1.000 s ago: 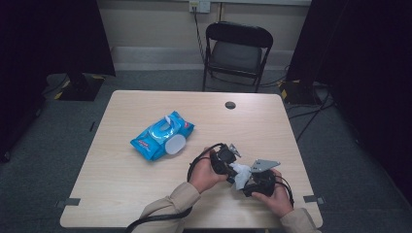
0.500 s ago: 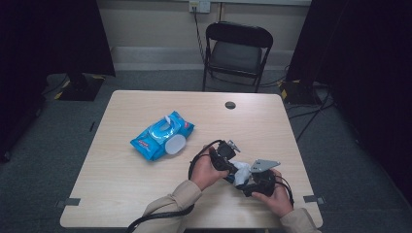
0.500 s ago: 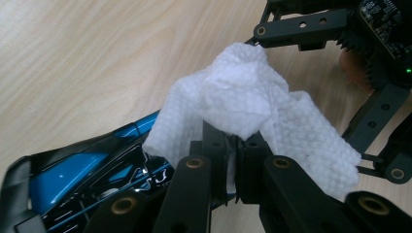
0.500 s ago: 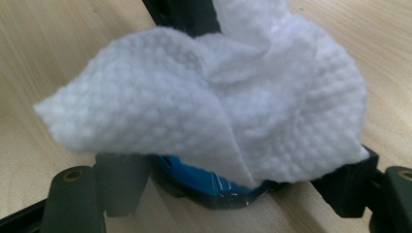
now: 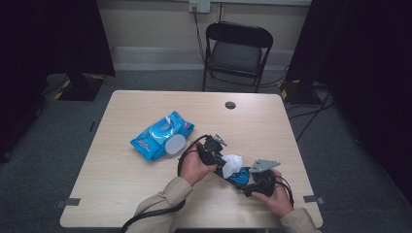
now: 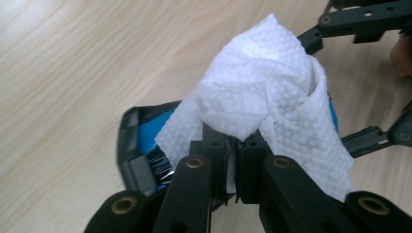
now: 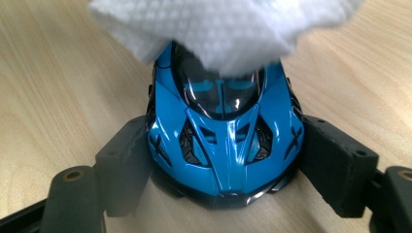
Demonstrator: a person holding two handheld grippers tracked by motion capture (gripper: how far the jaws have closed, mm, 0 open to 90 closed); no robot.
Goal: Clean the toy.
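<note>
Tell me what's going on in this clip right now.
A person at the light wooden table is wiping a glossy blue toy car. The right tool clamps the car by its sides, while the left tool is shut on a crumpled white wet wipe lying over the car's top. A blue pack of wipes lies to the left with its lid open.

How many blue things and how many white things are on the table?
Blue: 2, the wipes pack and the toy car.
White: 2, the wipe over the car and the round lid of the pack.
Total: 4.
</note>
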